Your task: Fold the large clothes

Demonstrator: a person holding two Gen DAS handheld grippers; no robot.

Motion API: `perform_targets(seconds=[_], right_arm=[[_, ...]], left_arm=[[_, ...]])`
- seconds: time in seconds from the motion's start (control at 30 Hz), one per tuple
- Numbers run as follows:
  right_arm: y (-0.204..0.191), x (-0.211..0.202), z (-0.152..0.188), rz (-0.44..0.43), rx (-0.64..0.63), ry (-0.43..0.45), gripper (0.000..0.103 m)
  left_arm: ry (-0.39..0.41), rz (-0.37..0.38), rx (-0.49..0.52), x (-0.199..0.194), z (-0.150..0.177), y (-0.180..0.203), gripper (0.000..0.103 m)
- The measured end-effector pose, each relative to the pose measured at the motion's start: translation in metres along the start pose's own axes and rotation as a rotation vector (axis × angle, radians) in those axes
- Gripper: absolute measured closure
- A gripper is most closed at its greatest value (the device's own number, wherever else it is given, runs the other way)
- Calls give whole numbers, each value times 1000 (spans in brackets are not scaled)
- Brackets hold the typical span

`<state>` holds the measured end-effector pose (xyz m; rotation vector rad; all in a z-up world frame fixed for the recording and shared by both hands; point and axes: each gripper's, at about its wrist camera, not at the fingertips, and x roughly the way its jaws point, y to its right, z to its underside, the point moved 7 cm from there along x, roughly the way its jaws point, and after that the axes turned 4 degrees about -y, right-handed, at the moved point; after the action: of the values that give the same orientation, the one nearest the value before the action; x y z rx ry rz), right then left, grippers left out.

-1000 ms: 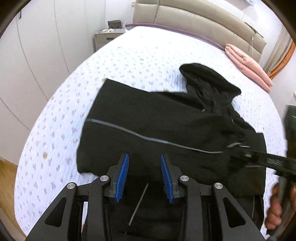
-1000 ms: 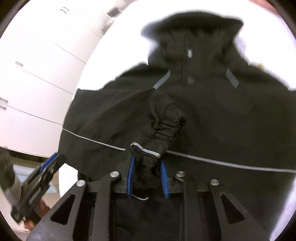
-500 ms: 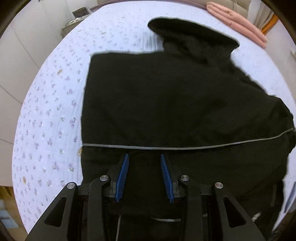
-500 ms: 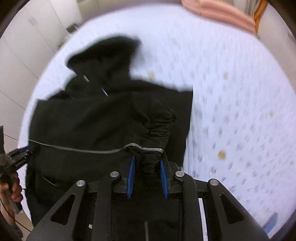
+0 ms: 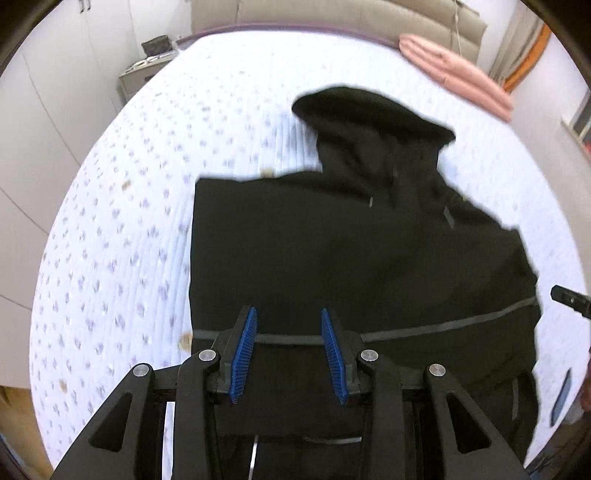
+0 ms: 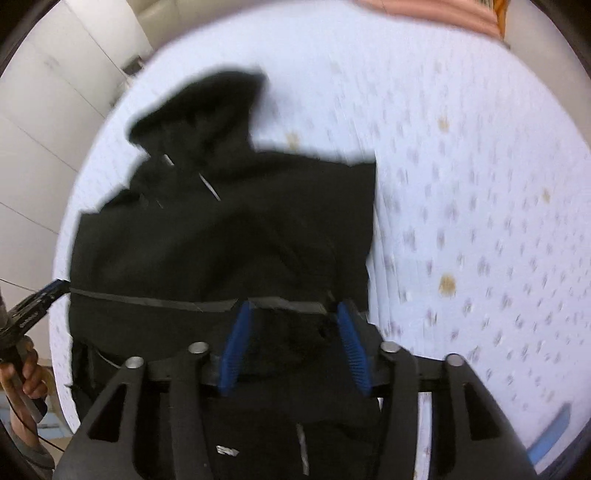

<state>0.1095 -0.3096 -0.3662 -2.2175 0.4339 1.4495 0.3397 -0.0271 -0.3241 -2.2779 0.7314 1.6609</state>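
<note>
A black hooded jacket [image 5: 332,240] with a grey reflective stripe lies flat on the bed, hood toward the headboard. My left gripper [image 5: 289,317] hovers open over its lower left part, just above the stripe, with nothing pinched. In the right wrist view the same jacket [image 6: 221,240] has a sleeve folded across it. My right gripper [image 6: 293,310] is opening, and the sleeve cuff [image 6: 291,332] lies loose between its pads. The left gripper [image 6: 37,301] shows at that view's left edge, in a hand. A tip of the right gripper [image 5: 570,300] shows at the left wrist view's right edge.
The bed [image 5: 129,240] has a white sheet with small purple marks. A folded pink cloth [image 5: 454,70] lies by the padded headboard [image 5: 332,14]. A nightstand [image 5: 144,74] and white wardrobe doors [image 5: 48,110] stand to the left.
My right gripper carried the sleeve cuff across the jacket toward its right edge, then its pads spread off the cuff. My left gripper shifted over the jacket's lower part, still open.
</note>
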Motion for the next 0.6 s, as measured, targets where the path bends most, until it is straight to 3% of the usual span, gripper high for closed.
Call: perform_targets(seconds=[0.07, 0.2, 0.27, 0.33, 0.43, 0.6], right_arm=[[-24, -3, -16, -5, -36, 29, 42], [-51, 38, -26, 57, -95, -18, 42], [-43, 68, -17, 82, -47, -90, 42], [-31, 96, -4, 99, -8, -157, 44], [-31, 104, 5, 102, -15, -124, 44], [-28, 100, 6, 118, 25, -139, 43]], left_arm=[[-9, -7, -9, 8, -11, -2, 65], [-69, -28, -12, 41, -14, -3, 65], [-89, -44, 4, 60, -8, -6, 65], [-67, -10, 21, 71, -3, -9, 65], [-39, 43, 19, 70, 0, -15, 65], [-36, 13, 101, 72, 4, -10, 64]])
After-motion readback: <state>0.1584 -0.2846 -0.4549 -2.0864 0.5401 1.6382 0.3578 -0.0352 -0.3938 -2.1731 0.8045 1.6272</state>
